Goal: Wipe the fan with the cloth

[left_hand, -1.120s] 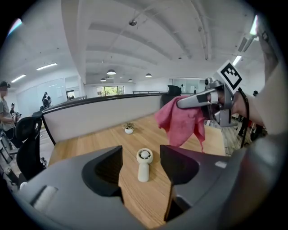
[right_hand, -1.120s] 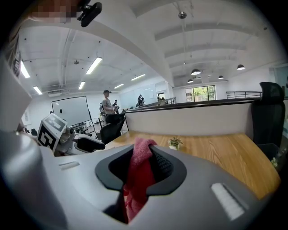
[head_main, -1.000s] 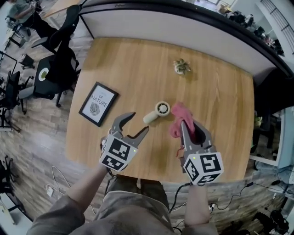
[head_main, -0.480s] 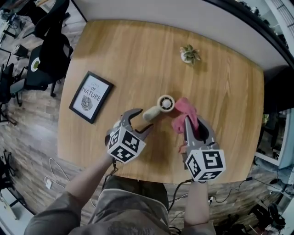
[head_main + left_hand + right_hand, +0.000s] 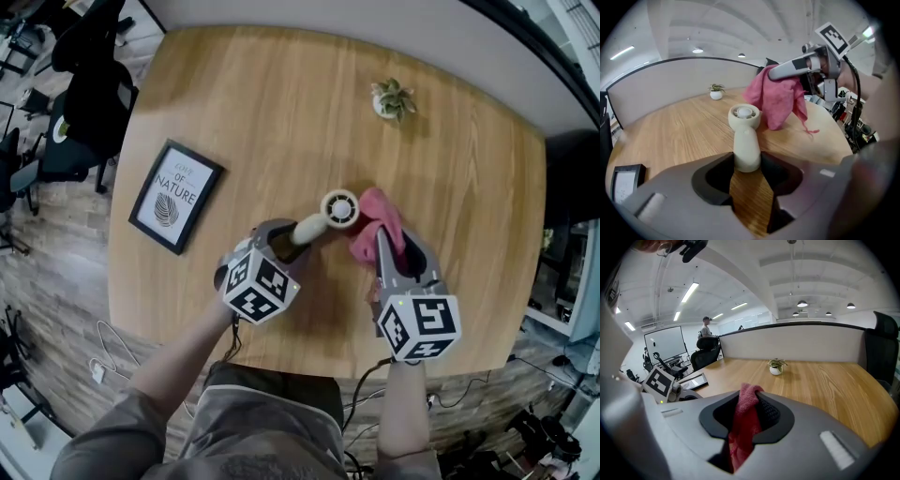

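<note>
A cream hand-held fan [image 5: 328, 216] lies on the wooden table [image 5: 469, 281], its round head pointing away from me. My left gripper [image 5: 287, 236] has its jaws around the fan's handle [image 5: 746, 152]; they are closing and both pads touch it. My right gripper [image 5: 394, 246] is shut on a pink cloth [image 5: 376, 214], which hangs just right of the fan's head [image 5: 744, 115] and close to it. In the right gripper view the cloth [image 5: 744, 423] is pinched between the jaws. The left gripper view shows the cloth [image 5: 776, 101] draped from the right gripper [image 5: 801, 65].
A small potted plant [image 5: 392, 97] stands at the table's far side. A black-framed picture [image 5: 175, 195] lies flat at the left. Office chairs [image 5: 89, 103] stand beyond the left edge, and a curved partition runs behind the table.
Both grippers have come down toward the table. The left gripper, open and clear of the fan before, now has its jaws around the handle. The right gripper brought the cloth beside the fan's head.
</note>
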{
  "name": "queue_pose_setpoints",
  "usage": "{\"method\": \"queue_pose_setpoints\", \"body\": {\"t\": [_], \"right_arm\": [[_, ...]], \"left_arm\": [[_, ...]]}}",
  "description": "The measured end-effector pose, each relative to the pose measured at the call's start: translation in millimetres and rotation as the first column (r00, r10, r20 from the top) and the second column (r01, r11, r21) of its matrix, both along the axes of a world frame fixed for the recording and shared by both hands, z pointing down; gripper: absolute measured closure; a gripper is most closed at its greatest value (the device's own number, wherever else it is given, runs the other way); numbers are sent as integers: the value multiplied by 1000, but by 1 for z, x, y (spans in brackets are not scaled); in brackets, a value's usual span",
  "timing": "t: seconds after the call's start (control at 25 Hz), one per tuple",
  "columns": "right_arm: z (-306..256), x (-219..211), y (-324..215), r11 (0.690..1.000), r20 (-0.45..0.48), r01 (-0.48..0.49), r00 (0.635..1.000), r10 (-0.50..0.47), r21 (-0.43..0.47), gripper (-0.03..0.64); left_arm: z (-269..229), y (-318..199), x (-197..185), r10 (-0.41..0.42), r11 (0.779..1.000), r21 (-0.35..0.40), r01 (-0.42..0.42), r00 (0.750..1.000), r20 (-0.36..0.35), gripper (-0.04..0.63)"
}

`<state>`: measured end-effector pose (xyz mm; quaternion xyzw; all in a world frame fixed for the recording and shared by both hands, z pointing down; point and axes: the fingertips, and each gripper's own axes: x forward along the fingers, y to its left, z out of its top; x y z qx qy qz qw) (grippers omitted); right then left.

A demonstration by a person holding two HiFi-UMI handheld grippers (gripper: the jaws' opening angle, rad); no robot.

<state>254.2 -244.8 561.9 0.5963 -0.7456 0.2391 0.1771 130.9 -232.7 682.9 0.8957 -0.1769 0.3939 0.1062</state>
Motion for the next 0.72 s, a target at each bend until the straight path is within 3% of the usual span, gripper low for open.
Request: {"method": "queue_pose_setpoints", "body": {"t": [0.28,0.48,0.6,0.72], "right_arm": [[16,-10,-26,999,-24,45,999,-46,-12,543],[36,-50,-37,979,-44,190,980,-194,-78,543],[50,-94,-25,927,-11,346,936,-351,-144,543],[63,-139,-4,839,39,503,861,-507,-207,543]], "left_arm": [[0,-1,0,35,999,22,-35,999,-14,413],[0,-1,0,42,999,25,-42,999,-25,414],[-1,-1,1,43,999,34,-42,999,-26,414],[-1,-1,0,45,998,40,-44,999,-24,414]]}}
